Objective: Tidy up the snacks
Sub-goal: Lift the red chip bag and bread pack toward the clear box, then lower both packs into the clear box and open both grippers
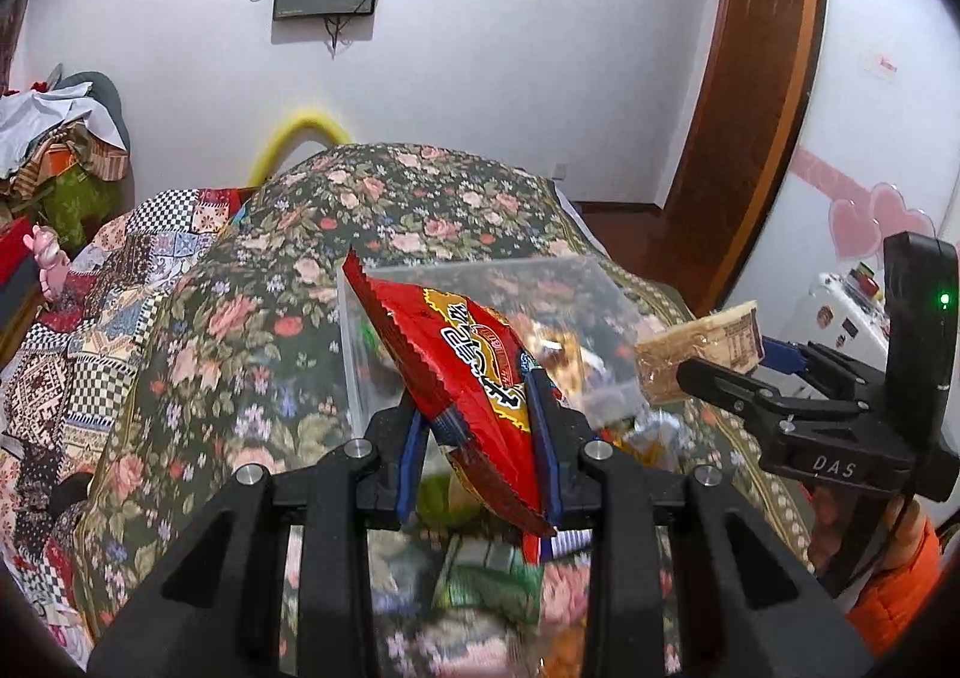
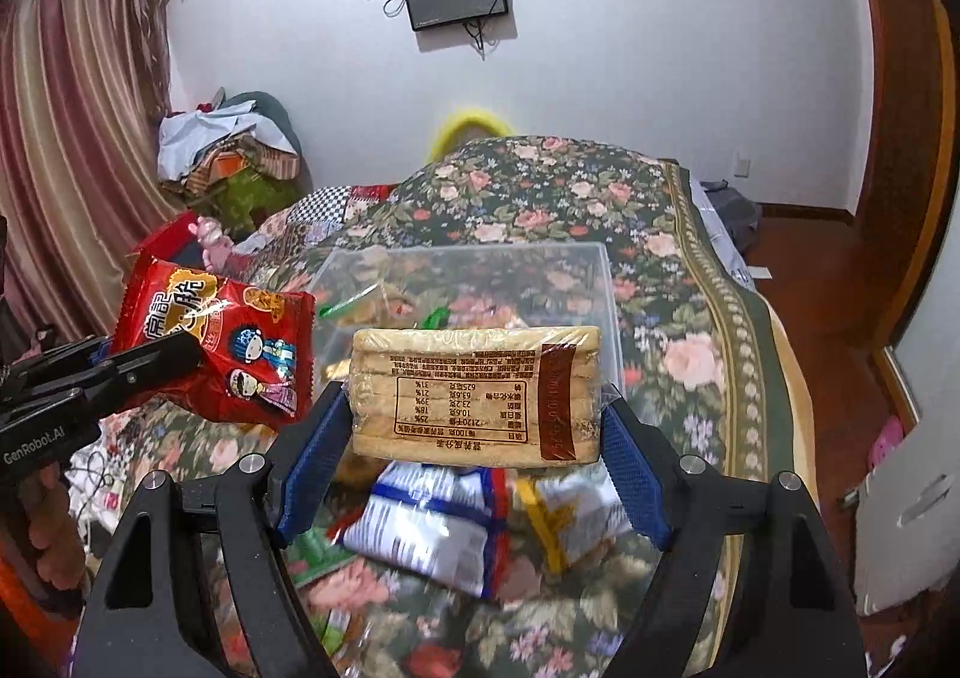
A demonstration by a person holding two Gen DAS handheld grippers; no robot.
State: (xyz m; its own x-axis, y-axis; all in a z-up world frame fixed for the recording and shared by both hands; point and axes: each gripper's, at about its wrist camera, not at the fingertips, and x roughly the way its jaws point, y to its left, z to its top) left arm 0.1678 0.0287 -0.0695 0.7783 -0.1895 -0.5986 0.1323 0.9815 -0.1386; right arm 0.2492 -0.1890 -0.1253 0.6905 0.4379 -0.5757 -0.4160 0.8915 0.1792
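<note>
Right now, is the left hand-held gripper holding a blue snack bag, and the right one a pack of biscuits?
Not quite. The snack bag in the left hand-held gripper is red, not blue, as the left wrist view shows. The rest is right: the right hand-held gripper holds the pack of biscuits.

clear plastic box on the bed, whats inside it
Through the clear plastic box's walls a few wrapped snacks show, some with green wrappers. The red snack bag and the biscuit pack cover much of its inside, so the rest is hidden.
</note>
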